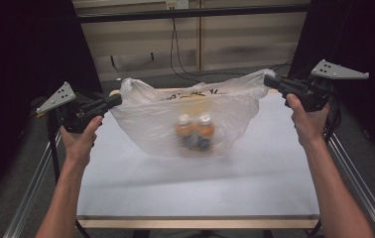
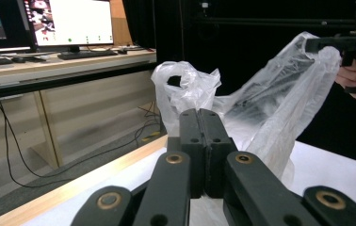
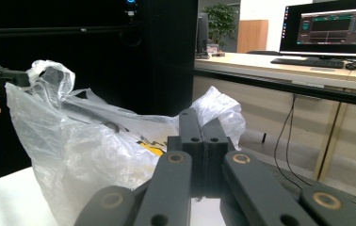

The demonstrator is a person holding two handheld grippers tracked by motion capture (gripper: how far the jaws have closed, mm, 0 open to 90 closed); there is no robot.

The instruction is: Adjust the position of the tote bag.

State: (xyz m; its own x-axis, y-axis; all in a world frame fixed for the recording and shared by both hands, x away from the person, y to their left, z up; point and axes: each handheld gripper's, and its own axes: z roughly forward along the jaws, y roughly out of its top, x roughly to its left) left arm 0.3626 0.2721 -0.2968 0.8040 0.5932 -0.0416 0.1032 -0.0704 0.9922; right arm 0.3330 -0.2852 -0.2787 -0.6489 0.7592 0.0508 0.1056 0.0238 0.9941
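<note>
Bag (image 1: 185,111) clamped btwn left gripper (image 1: 117,100) & right gripper (image 1: 269,80); bottles (image 1: 194,131) blurred inside (labels unreadable).

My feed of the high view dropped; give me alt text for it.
Two grippers, left and right, hold a clear plastic bag up by its ends over a white table. Two orange-labelled bottles stand together inside the bag.

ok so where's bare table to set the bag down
The near half of the white table is bare, between the clear plastic bag and the front wooden edge. Crowded at the middle back: the bag holds two orange-capped bottles, stretched between left gripper and right gripper.
</note>
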